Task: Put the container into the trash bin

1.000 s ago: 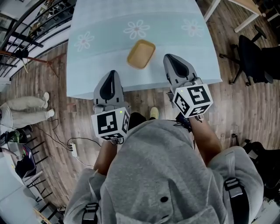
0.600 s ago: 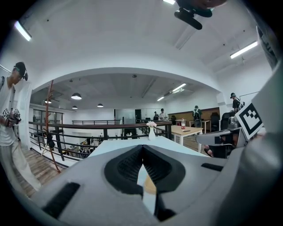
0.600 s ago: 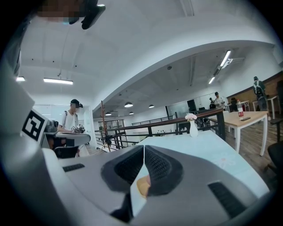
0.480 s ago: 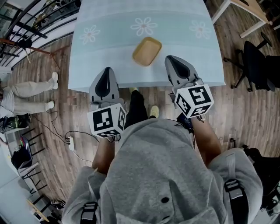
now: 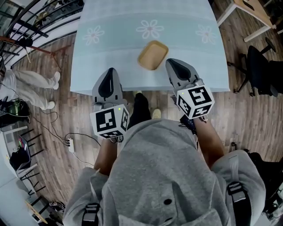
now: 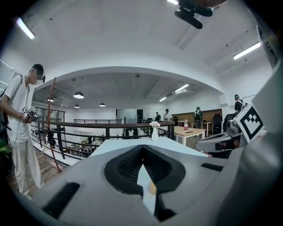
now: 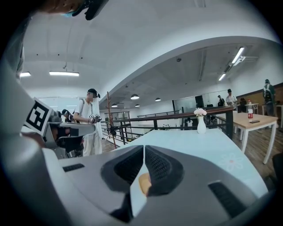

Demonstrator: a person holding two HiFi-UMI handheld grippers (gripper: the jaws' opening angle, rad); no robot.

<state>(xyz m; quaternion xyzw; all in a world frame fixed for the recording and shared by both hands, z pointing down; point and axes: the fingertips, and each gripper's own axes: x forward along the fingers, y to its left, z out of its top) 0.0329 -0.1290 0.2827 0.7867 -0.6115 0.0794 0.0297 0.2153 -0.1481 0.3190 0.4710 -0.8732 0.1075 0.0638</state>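
A shallow tan container point(image 5: 152, 55) lies on the light blue flowered tablecloth point(image 5: 115, 48), near the table's front edge. My left gripper point(image 5: 109, 73) hovers at that edge, left of the container and apart from it. My right gripper point(image 5: 173, 64) sits just right of the container, close beside it. Both are shut with nothing held. In the left gripper view the jaws of my left gripper point(image 6: 142, 148) meet, and a sliver of the container point(image 6: 151, 187) shows below them. The right gripper view shows my right gripper point(image 7: 144, 148) the same way, with the container point(image 7: 143, 183) below. No trash bin is in view.
A person point(image 5: 26, 84) stands on the wooden floor to the left. A black office chair point(image 5: 261, 70) is at the right and a wooden table point(image 5: 247, 6) at the top right. A power strip point(image 5: 70, 145) lies on the floor. A white vase point(image 7: 201, 121) stands at the table's far end.
The head view has drifted, so the table and container now sit further right in the picture. Both grippers stay shut at the table's front edge, the right one now closer to the container.
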